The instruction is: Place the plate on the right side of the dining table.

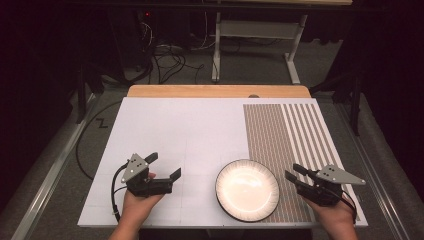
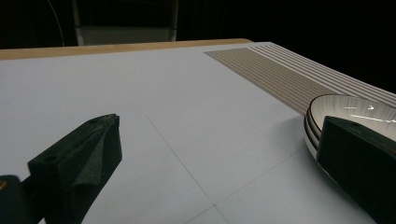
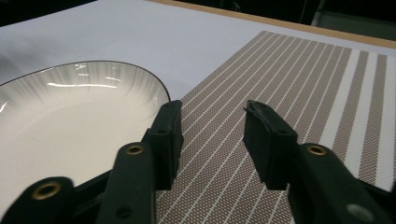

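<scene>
The plate [image 1: 247, 190] was seen resting flat on the white board [image 1: 175, 130], near its front edge, with its right side overlapping the striped placemat [image 1: 285, 145]. Nothing had yet been lifted, so the work was judged to be at its very start.

The left gripper [image 1: 165, 167] was held to the left of the plate, well apart from it, its jaws spread wide and empty (in the left gripper view one jaw sat in front of the plate's rim [image 2: 317, 116], though no contact could be made out). The right gripper [image 1: 291, 172] was held just to the right of the plate, over the placemat, its jaws narrowed to a moderate gap with nothing between them; in the right gripper view only the placemat [image 3: 299, 84] was seen through that gap, with the plate [image 3: 70, 121] lying beside one jaw.

A grip on the plate was judged as not yet made, and everything from grasp to placing was left to be done.
</scene>
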